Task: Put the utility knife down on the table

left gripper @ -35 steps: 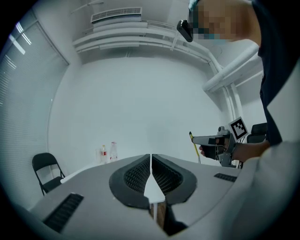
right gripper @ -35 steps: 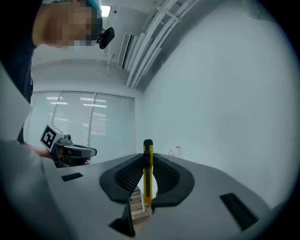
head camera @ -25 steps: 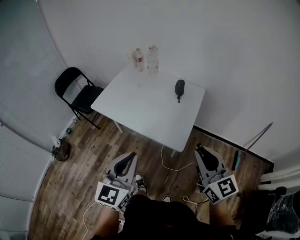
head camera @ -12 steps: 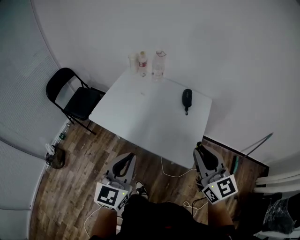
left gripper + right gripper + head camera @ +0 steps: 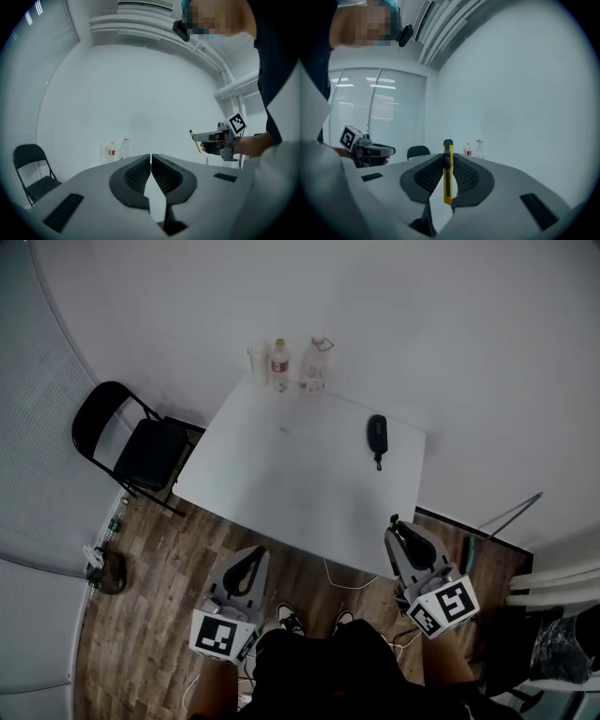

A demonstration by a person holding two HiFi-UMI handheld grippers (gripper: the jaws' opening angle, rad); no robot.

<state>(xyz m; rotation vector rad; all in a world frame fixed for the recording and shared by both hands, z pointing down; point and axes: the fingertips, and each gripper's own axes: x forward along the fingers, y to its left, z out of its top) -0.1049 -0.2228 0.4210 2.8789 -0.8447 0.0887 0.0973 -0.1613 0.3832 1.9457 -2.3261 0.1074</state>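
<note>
Two grippers: the right gripper (image 5: pixel 397 527) pinches one yellow utility knife (image 5: pixel 447 171); the left gripper (image 5: pixel 254 556) is pressed together, empty. Three drink containers (image 5: pixel 279 362) stand on one table (image 5: pixel 281 474).

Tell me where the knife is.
Right gripper view: the knife stands upright, clamped in the right claw, by the table's near right corner.

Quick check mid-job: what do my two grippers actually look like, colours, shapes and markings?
The left gripper and right gripper match: smooth grey bodies tapering forward, with black curved, ribbed pads inside the jaws. Each carries a white marker cube printed with black square patterns at its rear. The person wears a dark top.
</note>
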